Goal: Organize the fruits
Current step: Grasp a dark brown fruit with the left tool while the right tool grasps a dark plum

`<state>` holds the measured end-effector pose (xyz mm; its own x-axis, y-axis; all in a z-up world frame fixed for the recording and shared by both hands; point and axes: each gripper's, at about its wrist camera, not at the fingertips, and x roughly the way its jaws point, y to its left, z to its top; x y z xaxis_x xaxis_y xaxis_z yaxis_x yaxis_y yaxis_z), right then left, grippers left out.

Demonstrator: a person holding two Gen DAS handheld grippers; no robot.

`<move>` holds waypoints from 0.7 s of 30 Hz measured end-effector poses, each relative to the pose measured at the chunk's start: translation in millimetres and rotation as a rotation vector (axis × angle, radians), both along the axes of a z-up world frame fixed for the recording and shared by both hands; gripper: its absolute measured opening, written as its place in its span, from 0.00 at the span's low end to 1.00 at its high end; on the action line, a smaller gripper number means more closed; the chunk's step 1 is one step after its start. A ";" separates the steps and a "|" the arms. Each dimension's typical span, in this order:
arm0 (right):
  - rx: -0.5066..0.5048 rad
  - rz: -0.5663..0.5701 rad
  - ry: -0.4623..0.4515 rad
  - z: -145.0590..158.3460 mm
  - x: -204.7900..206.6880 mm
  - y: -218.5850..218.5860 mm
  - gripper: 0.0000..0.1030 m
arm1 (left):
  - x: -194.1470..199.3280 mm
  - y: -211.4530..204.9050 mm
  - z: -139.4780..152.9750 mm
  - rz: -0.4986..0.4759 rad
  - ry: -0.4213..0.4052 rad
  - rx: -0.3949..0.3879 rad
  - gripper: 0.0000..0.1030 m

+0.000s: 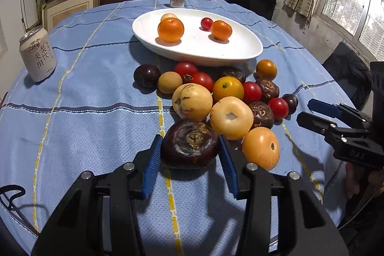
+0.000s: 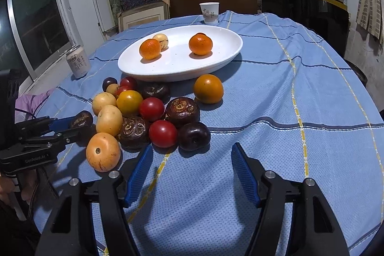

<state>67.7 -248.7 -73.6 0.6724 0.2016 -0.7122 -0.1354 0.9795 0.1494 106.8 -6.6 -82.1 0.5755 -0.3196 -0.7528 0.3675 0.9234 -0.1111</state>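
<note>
— Dark fruit point(image 1: 190, 142), where is it?
— At the pile's near edge, short of the white plate point(image 1: 240, 53); my left gripper point(image 1: 189, 148) pinches it.
— Your right gripper point(image 2: 192, 160)?
— Spread, empty, near the pile.

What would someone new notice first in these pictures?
A heap of red, yellow and dark fruits on the blue checked cloth, before a white oval plate holding two oranges. The left tongs clamp a dark brown fruit at the heap's near edge.

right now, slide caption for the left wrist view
Left gripper clamps a dark brown fruit beside the pile, below the white plate.
</note>
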 end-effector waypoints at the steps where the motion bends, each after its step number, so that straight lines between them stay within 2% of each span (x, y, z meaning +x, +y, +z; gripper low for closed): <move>1: 0.002 -0.006 0.000 0.0 -0.2 -1.4 0.59 | 0.2 0.1 0.0 -0.001 0.000 -0.001 0.45; 3: 0.008 -0.020 -0.004 0.5 -0.7 -4.1 0.54 | -0.3 0.4 -0.3 -0.001 0.000 -0.002 0.45; 6: -0.006 -0.024 0.025 -1.1 5.4 -4.2 0.53 | 0.0 0.7 -0.5 -0.002 0.000 -0.004 0.45; 17: -0.088 -0.017 0.073 -0.9 33.7 6.1 0.53 | 0.6 -1.1 -2.9 -0.004 0.012 0.004 0.45; 21: -0.139 0.004 0.081 -0.4 37.9 11.9 0.57 | 0.9 -1.3 -3.7 -0.002 0.016 0.008 0.45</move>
<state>105.6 -236.8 -74.0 0.6113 0.0998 -0.7851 -0.1325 0.9909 0.0228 107.6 -7.9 -85.8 0.5629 -0.3153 -0.7640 0.3681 0.9233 -0.1098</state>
